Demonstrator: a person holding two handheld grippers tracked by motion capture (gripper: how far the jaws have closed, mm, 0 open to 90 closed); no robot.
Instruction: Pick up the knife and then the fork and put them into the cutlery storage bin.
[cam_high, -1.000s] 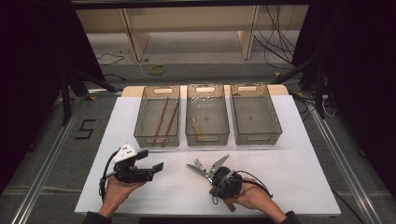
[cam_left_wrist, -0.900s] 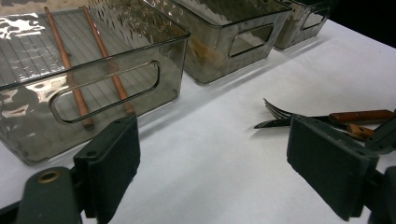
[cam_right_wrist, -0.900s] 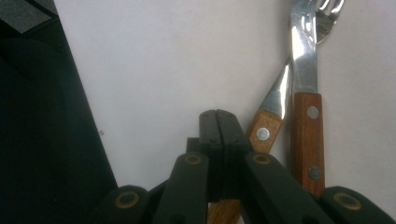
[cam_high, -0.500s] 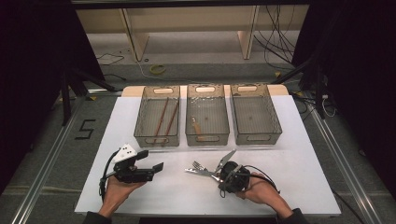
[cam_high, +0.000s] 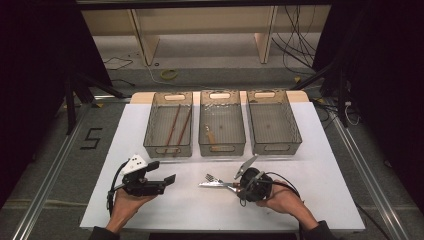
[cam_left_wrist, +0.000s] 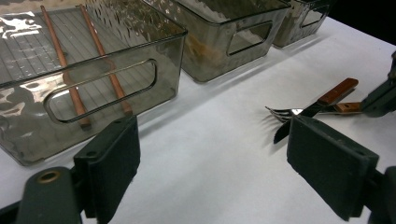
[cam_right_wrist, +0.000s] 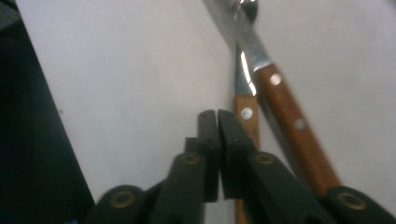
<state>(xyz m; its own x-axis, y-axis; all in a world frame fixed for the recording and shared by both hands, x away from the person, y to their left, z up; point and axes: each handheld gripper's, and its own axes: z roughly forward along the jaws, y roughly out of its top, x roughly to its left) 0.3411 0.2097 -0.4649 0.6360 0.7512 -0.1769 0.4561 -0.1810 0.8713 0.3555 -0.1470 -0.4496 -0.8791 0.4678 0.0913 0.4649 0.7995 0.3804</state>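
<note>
The fork (cam_high: 214, 181) and knife (cam_right_wrist: 285, 112) lie crossed on the white worktop (cam_high: 310, 150), wooden handles beside the right gripper (cam_right_wrist: 216, 116), whose fingers, just beginning to part, hold nothing. The left gripper (cam_left_wrist: 215, 154) fingers gape wide, empty.

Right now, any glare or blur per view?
High view: dim, dark edges, table evenly lit. Left gripper view: sharp, glare rippling on the nearest bin. Right gripper view: soft, wooden-handled cutlery and right gripper blurred.
</note>
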